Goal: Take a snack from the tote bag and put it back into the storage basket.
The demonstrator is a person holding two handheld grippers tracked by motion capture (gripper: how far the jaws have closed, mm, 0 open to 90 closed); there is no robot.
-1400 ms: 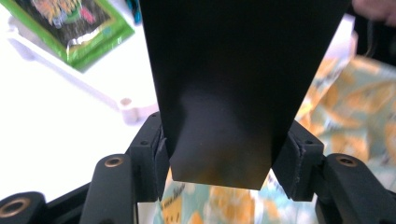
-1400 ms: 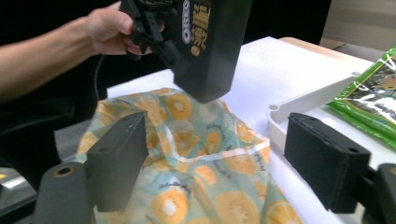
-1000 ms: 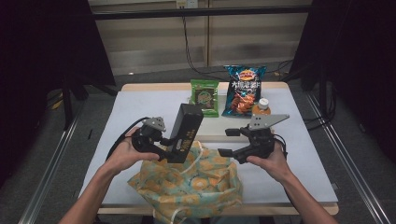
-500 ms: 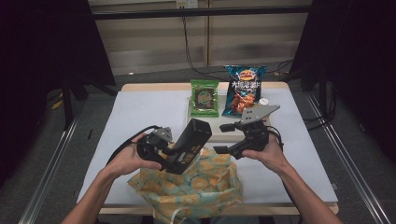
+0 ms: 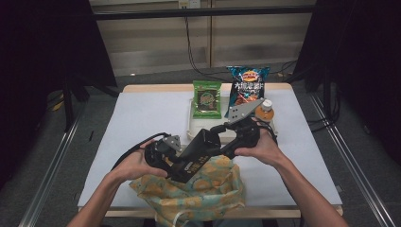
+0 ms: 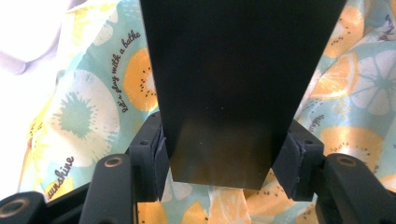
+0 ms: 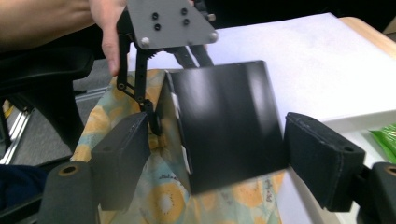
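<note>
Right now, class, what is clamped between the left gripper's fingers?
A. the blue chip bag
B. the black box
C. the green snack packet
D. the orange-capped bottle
B: in the left gripper view the fingers press on both sides of the black box, which hangs over the fruit-print bag; the snacks and bottle stand farther back on the table.

High view looks down the table (image 5: 142, 123); 2 close gripper views share the black box (image 7: 229, 121).

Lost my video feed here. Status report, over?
Left gripper clamped on black box, above fruit-print bag. Right gripper open, jaws flanking the box, not gripping. Nothing blocking.
</note>
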